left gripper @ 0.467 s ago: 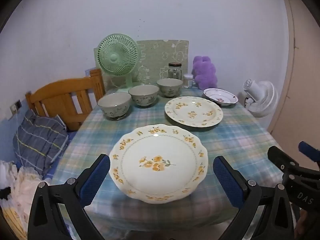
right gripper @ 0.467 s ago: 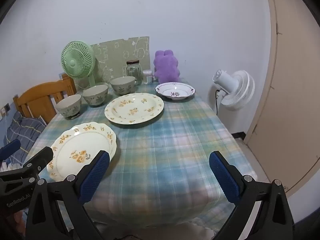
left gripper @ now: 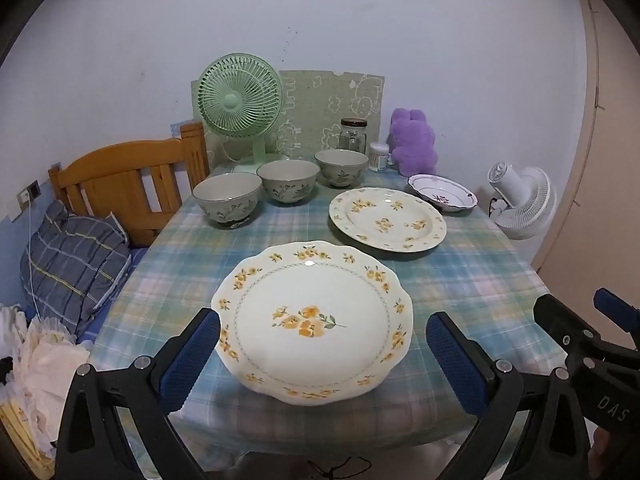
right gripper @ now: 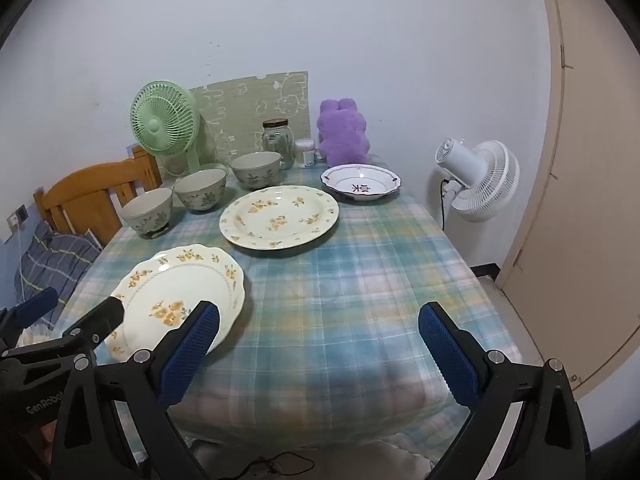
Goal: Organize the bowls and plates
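Both grippers, left (left gripper: 322, 354) and right (right gripper: 318, 350), gape wide, holding nothing. The near plate (left gripper: 316, 322) lies before the left one on the table (right gripper: 360, 280).

Both views are taken from the near edge of the table (left gripper: 472, 280), angled downward toward the wall. The left wrist view is centred on the scalloped plate (left gripper: 316, 322); in the right wrist view it lies at 9 o'clock (right gripper: 176, 300). The whole tabletop is shared.
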Motion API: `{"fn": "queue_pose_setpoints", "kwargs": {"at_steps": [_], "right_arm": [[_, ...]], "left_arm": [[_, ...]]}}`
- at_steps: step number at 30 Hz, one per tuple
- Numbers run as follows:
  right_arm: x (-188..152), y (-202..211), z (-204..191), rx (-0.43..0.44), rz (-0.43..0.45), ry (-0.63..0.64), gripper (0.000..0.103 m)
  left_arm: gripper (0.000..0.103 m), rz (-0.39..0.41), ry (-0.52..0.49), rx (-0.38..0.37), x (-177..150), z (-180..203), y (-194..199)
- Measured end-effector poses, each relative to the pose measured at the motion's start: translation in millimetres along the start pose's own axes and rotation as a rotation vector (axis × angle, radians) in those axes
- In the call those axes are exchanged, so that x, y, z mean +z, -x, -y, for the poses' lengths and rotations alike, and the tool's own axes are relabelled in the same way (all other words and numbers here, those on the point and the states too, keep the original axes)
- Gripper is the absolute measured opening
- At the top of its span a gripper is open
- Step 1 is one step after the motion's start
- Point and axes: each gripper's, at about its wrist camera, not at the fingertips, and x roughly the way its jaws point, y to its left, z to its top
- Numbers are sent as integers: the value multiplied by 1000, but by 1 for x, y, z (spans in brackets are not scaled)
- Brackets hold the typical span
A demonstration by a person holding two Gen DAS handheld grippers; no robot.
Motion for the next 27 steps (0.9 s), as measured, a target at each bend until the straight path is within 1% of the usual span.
{"fn": "queue_pose_setpoints", "kwargs": {"at_steps": [10, 17, 27], "right_arm": [[2, 2, -1, -3, 6, 7, 101], [6, 5, -5, -12, 12, 24, 101], [7, 5, -7, 5, 22, 45, 101]], "left_arm": [[103, 1, 5, 11, 2, 0, 2], [103, 23, 10, 32, 3, -2, 7], [102, 23, 19, 42, 5, -3, 7]]}}
